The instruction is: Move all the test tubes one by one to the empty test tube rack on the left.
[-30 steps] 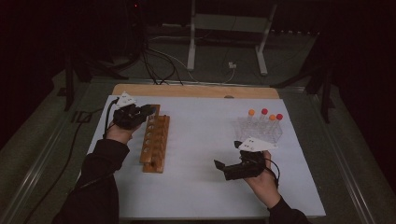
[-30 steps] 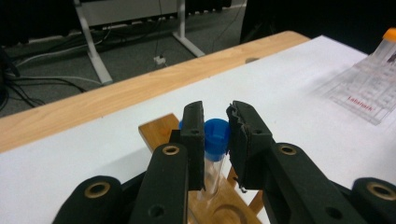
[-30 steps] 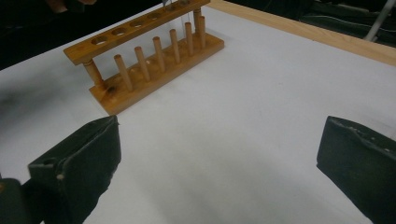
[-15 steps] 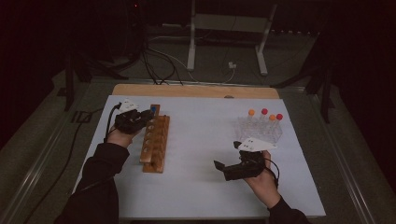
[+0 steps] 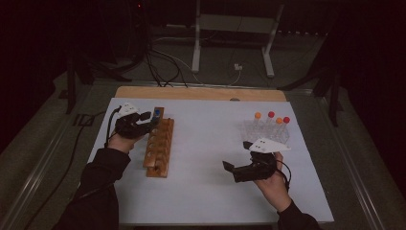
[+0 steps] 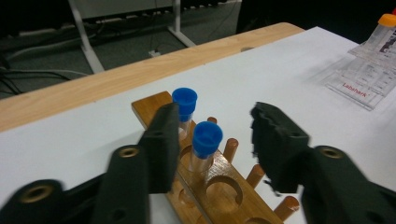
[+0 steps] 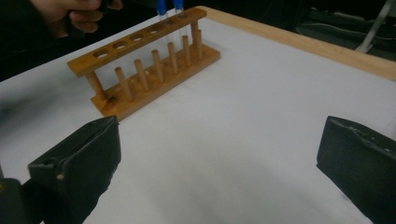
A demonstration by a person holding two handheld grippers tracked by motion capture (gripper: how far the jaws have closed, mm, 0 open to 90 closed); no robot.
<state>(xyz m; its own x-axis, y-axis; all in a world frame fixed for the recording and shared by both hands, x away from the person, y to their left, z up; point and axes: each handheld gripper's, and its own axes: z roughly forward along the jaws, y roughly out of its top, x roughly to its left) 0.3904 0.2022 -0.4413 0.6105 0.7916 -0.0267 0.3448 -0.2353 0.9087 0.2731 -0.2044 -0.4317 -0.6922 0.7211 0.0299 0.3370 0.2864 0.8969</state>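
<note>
Left tool (image 6: 212, 140) has just been opening, released around the second blue-capped tube (image 6: 205, 142), now seated in the rack (image 5: 159, 146). Risk: withdrawing crooked could snag the cap and tip it. Right tool (image 5: 238, 158) released, empty, over the tabletop (image 5: 206, 129).

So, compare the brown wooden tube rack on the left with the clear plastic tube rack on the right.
The brown wooden tube rack is opaque, with a single row of holes; the clear plastic tube rack is see-through, and its hole layout is too small to tell. The wooden one holds two blue-capped tubes at its far end; the plastic one holds tubes with orange and red caps. Both stand on the white table with tubes upright.
</note>
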